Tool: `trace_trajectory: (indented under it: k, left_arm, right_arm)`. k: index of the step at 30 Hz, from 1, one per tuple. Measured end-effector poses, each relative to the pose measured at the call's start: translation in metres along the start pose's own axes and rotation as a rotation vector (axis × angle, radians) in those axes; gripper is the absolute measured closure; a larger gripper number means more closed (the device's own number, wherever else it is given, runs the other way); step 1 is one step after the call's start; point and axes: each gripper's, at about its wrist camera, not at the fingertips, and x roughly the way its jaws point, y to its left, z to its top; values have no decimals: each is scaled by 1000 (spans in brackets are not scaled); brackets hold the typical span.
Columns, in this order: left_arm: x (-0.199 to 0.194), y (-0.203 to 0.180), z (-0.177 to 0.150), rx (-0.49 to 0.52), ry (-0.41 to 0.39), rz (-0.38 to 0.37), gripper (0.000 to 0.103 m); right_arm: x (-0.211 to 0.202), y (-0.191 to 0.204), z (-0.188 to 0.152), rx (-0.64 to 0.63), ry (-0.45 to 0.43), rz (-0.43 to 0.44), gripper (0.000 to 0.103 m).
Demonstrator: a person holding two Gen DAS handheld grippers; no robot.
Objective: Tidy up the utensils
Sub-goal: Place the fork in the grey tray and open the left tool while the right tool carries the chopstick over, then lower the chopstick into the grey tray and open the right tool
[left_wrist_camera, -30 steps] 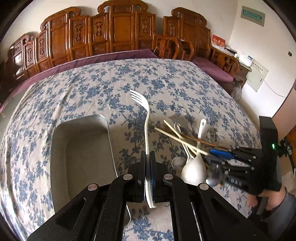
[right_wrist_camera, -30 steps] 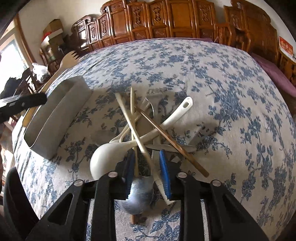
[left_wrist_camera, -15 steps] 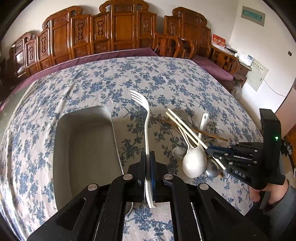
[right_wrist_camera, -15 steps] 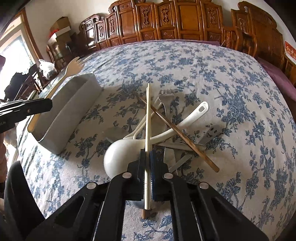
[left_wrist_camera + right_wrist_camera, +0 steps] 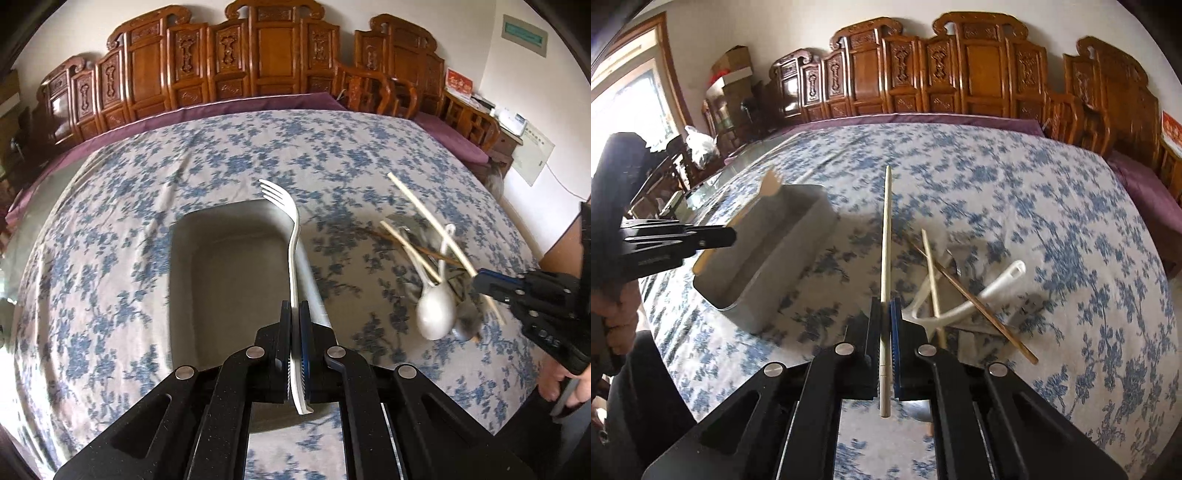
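My left gripper (image 5: 294, 317) is shut on a pale plastic fork (image 5: 291, 229), held over the right side of the grey metal tray (image 5: 184, 266). My right gripper (image 5: 885, 314) is shut on a cream chopstick (image 5: 885, 236) and holds it above the floral tablecloth. The chopstick also shows in the left wrist view (image 5: 428, 225). The pile of utensils lies to the right of the tray: a white ladle (image 5: 436, 310), a metal spoon (image 5: 467, 325), another cream chopstick (image 5: 932, 280) and a brown chopstick (image 5: 975, 306). The tray (image 5: 768, 273) and the left gripper (image 5: 716, 236) show in the right wrist view.
The table carries a blue floral cloth (image 5: 110, 229) over a purple one. Carved wooden chairs (image 5: 258, 62) line the far side. A side cabinet with papers (image 5: 509, 122) stands at the right.
My right gripper has closed on the cream chopstick and lifted it out of the pile. My left gripper has moved with the fork from beside the tray to over it.
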Motion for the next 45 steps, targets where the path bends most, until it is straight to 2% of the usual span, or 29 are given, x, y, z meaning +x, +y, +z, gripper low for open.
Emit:
trace_trajectory:
  k: [8, 11, 13, 17, 20, 24, 32, 34, 35, 39, 45]
  left_arm:
    - [20, 27, 0, -21, 62, 37, 99]
    - [20, 30, 0, -20, 62, 42, 99]
    - [19, 34, 0, -29, 60, 44, 97]
    - [8, 43, -2, -36, 39, 50, 84]
    - [1, 51, -3, -39, 31, 56, 81]
    - [-15, 65, -7, -47, 11, 74, 66]
    - [-39, 97, -14, -76, -27, 92, 66]
    - [-41, 102, -15, -85, -31, 92, 63]
    - [-42, 106, -16, -90, -36, 92, 58]
    - [-44, 109, -17, -85, -39, 99, 56]
    - [-47, 110, -18, -82, -46, 95, 56]
  right_arm:
    - [4, 38, 16, -30, -8, 50, 97]
    - [8, 53, 21, -48, -5, 61, 97]
    - [13, 64, 24, -60, 1, 73, 97]
    - [21, 82, 27, -66, 14, 93, 97]
    - [32, 99, 29, -73, 36, 104, 97]
    - [49, 115, 31, -81, 76, 100, 97]
    - [76, 142, 44, -84, 121, 85, 97]
    - [82, 147, 48, -82, 133, 80, 97]
    - [85, 148, 48, -84, 139, 75, 97]
    - [101, 152, 49, -86, 168, 43, 97]
    - [118, 151, 46, -54, 186, 44, 97]
